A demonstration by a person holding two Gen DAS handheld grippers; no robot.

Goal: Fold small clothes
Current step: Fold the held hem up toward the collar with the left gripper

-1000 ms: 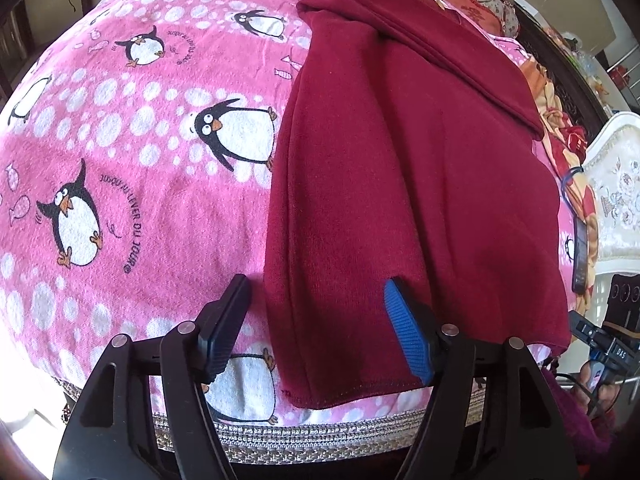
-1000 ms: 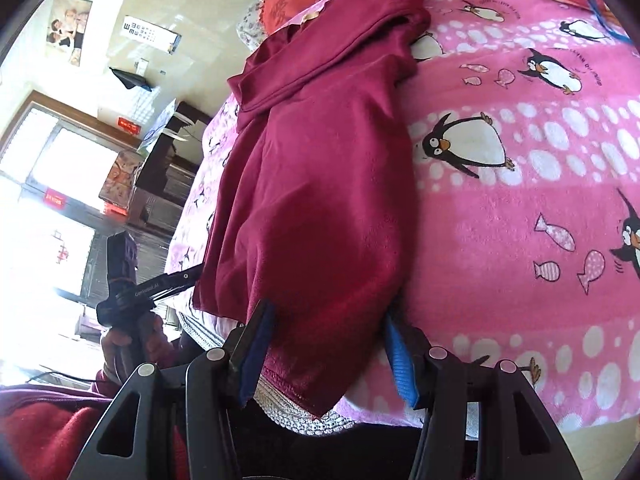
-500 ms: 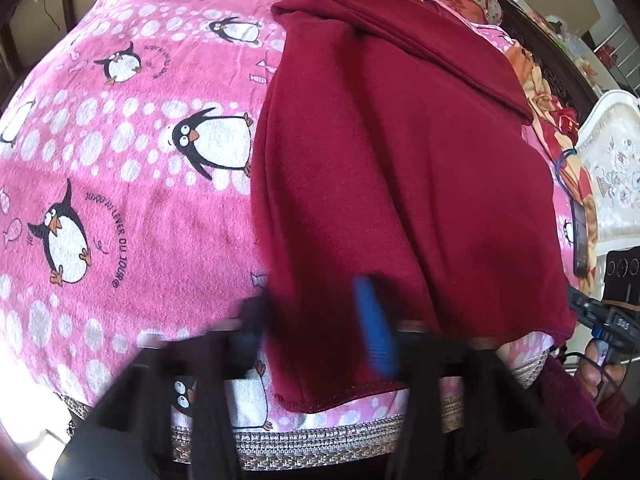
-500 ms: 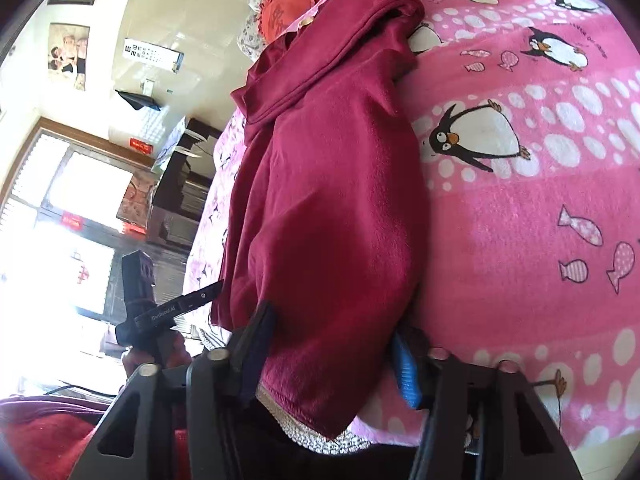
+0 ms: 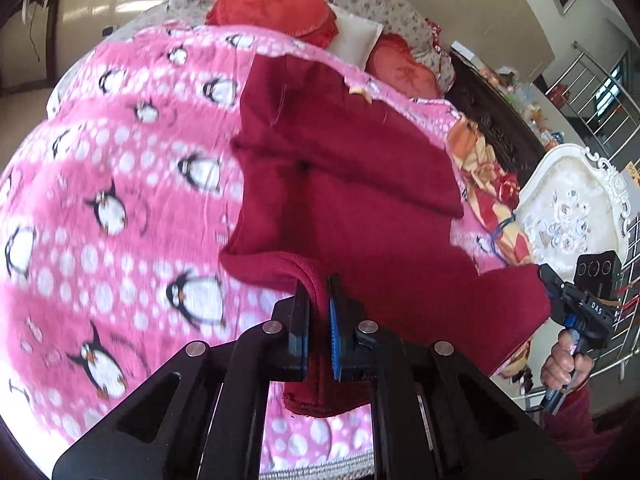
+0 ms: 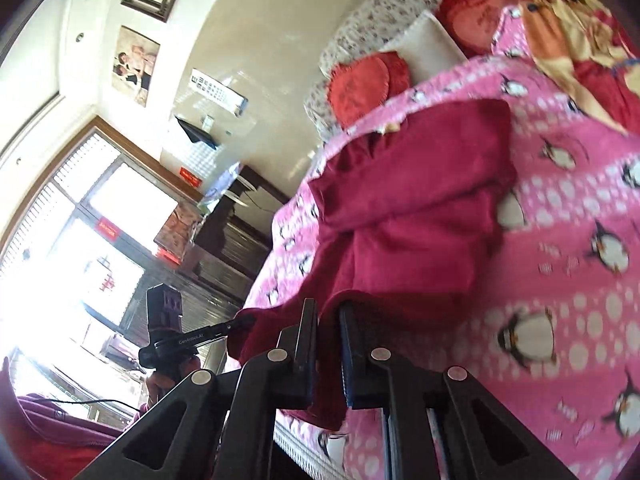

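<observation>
- The left gripper (image 5: 319, 322) is pinched tight on the near hem of the garment (image 5: 360, 200); a fold of dark red cloth fills the gap between its fingers and hangs out below them.
- The right gripper (image 6: 328, 344) has the other near corner between its fingers; its jaws are closing, and the pads look to be pressing the cloth already.
- Ahead of both tools, the rest of the garment lies on the blanket (image 5: 100, 160), its far end resting flat towards the pillows (image 5: 272, 12).
- Done, by the look of it: a sleeve or side panel is already laid across the far part of the body, and both near corners are taken up off the blanket.
- Left, as a judgement: carry the lifted hem forward over the far part, lay it down even, let go, and perhaps fold once more.
- The task seems about midway; no finished, compact fold shows yet.
- Blur hides the finer hem detail.
</observation>
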